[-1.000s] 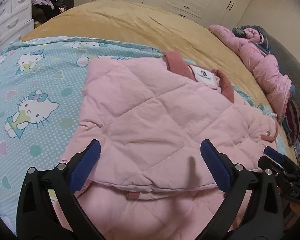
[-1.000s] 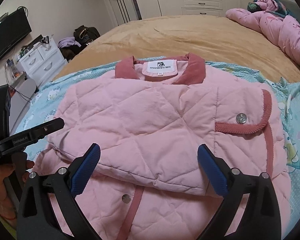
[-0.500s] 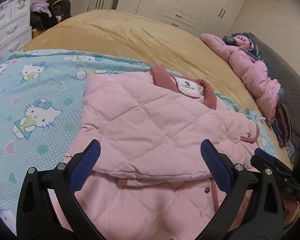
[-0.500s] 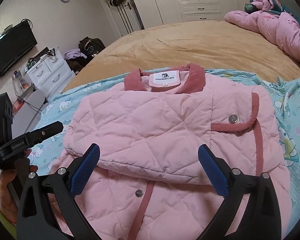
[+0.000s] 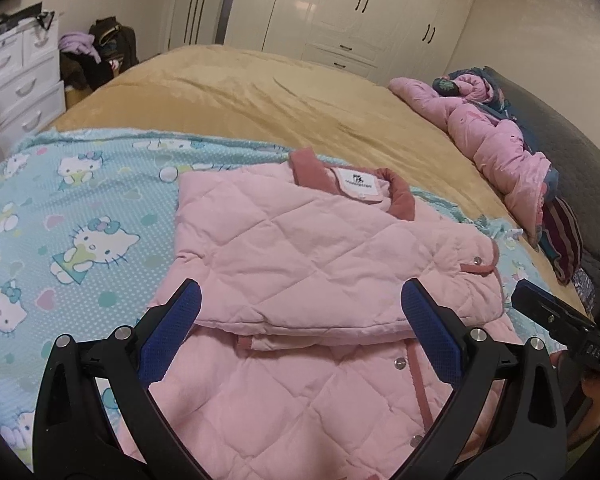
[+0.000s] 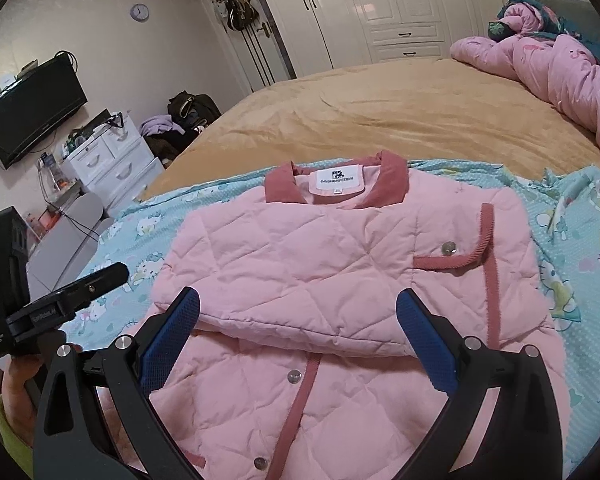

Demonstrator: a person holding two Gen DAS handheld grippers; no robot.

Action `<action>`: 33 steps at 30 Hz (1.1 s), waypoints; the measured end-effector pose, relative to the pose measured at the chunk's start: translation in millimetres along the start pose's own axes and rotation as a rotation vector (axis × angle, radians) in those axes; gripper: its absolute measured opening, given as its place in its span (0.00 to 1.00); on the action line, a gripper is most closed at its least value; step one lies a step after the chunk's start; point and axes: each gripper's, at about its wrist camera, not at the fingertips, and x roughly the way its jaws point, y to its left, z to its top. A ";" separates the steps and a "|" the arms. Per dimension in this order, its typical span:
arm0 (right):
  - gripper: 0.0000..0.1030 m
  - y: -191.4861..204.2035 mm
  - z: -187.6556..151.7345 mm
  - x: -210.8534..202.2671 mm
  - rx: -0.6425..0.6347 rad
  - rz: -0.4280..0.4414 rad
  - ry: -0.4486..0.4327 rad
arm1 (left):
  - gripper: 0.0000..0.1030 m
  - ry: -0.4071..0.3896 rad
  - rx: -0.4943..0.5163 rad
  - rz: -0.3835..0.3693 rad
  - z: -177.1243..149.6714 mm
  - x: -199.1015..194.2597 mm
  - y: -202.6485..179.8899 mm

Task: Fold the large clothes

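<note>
A pink quilted jacket (image 5: 308, 264) (image 6: 340, 272) with a dark-pink collar and trim lies on a Hello Kitty blanket (image 5: 72, 232) (image 6: 580, 264). Both its sides are folded in over the front, and the label faces up at the collar. My left gripper (image 5: 300, 312) hovers open above the jacket's near part with nothing between its blue pads. My right gripper (image 6: 298, 316) is also open and empty, above the same folded edge. The right tool's body (image 5: 560, 328) shows at the left wrist view's right edge. A hand holds the left tool (image 6: 56, 304) at the right wrist view's left edge.
The blanket lies on a tan bedspread (image 5: 260, 96). A pink duvet (image 5: 496, 148) (image 6: 560, 68) is heaped at the bed's far right. White drawers (image 5: 16, 80) (image 6: 112, 164), a pile of bags, a wall TV (image 6: 32, 116) and white wardrobes (image 6: 400, 8) line the room.
Both grippers have drawn back and up from the jacket, so more of it and the room shows. The jacket lies as before; both stay open.
</note>
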 end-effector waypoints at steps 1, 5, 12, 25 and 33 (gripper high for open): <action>0.95 -0.5 0.0 -4.1 0.003 0.003 -0.006 | 0.91 -0.007 0.004 0.004 0.2 -4.4 -2.0; 0.95 -1.2 -0.9 -18.7 0.007 0.007 -0.026 | 0.91 -0.046 0.031 0.011 -4.2 -25.2 -9.2; 0.95 2.4 -5.1 -39.4 0.009 0.028 -0.052 | 0.91 -0.066 0.032 0.006 -16.6 -48.3 -12.8; 0.95 14.2 -17.6 -78.4 -0.011 0.052 -0.099 | 0.91 -0.071 0.037 0.003 -42.0 -74.3 -19.5; 0.96 14.1 -26.3 -99.5 -0.014 0.065 -0.109 | 0.91 -0.066 0.037 -0.002 -54.7 -87.4 -23.5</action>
